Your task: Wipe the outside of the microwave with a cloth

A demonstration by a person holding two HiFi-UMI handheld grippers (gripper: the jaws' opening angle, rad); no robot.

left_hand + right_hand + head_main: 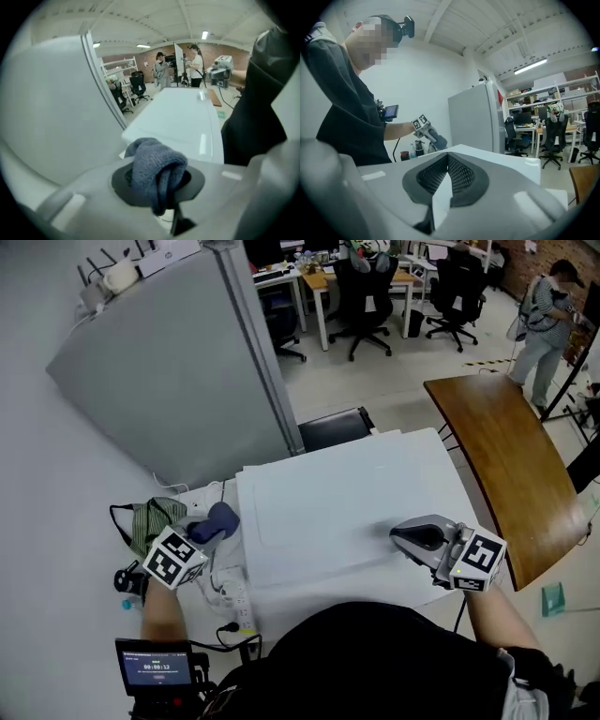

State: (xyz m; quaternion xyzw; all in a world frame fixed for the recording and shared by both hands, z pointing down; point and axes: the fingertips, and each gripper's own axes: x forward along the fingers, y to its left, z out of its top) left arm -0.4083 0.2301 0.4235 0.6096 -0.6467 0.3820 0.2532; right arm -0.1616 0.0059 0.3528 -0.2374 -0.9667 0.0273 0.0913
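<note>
Tall grey refrigerator (178, 371) stands behind the white, flat-topped, box-shaped microwave (347, 512). The right gripper (412, 536) sits over the right part of the microwave's top, its fingers (461, 176) together at the tips with nothing between them. The left gripper (202, 531) is at the microwave's left edge, its fingers clamped on a folded blue-grey knitted cloth (157, 171), which lies just beside that edge.
</note>
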